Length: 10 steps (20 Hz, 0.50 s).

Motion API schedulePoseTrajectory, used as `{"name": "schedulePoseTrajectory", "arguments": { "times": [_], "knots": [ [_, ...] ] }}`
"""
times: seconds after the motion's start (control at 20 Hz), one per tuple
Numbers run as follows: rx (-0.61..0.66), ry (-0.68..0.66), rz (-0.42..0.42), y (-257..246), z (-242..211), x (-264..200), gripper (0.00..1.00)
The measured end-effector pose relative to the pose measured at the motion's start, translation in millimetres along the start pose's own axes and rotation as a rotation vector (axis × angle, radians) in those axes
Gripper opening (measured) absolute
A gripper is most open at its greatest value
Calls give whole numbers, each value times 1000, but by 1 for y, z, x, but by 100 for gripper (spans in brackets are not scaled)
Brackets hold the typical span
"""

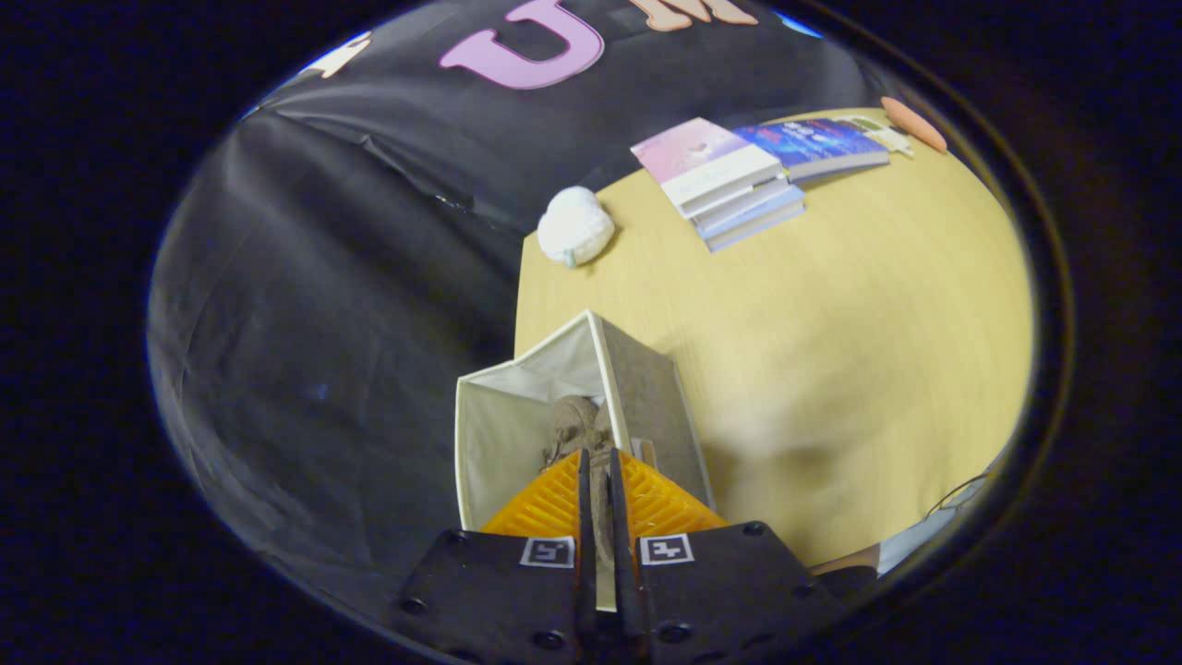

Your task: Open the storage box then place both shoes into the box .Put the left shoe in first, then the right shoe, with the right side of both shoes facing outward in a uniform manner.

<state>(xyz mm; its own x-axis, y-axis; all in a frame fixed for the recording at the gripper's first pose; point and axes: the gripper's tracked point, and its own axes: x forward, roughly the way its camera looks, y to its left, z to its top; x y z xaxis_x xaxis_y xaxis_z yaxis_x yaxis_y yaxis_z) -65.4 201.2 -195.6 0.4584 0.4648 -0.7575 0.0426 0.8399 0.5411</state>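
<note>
My claw [597, 462] grips a brown suede shoe [580, 427] inside the open grey fabric storage box [646, 392]; which shoe, I can't tell.

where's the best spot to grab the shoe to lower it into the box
Judging from its pose, the upper rim near the ankle opening, from above. The shoe hangs inside the open box, its thin top edge pinched between the nearly closed gripper fingers, leaving the body free to drop straight down.

One storage box [517, 416], one shoe [577, 425] between the fingers [554, 503], four books [739, 175] and one white bundle [574, 226] beyond them.
</note>
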Motion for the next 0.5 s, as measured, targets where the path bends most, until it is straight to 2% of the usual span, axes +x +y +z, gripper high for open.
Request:
{"name": "schedulePoseTrajectory", "arguments": {
  "times": [0.2,0.5],
  "knots": [
    [-101,-174,-36,-1,40,-19,12],
    [-331,-478,-107,20,101,-68,12]
  ]
}}
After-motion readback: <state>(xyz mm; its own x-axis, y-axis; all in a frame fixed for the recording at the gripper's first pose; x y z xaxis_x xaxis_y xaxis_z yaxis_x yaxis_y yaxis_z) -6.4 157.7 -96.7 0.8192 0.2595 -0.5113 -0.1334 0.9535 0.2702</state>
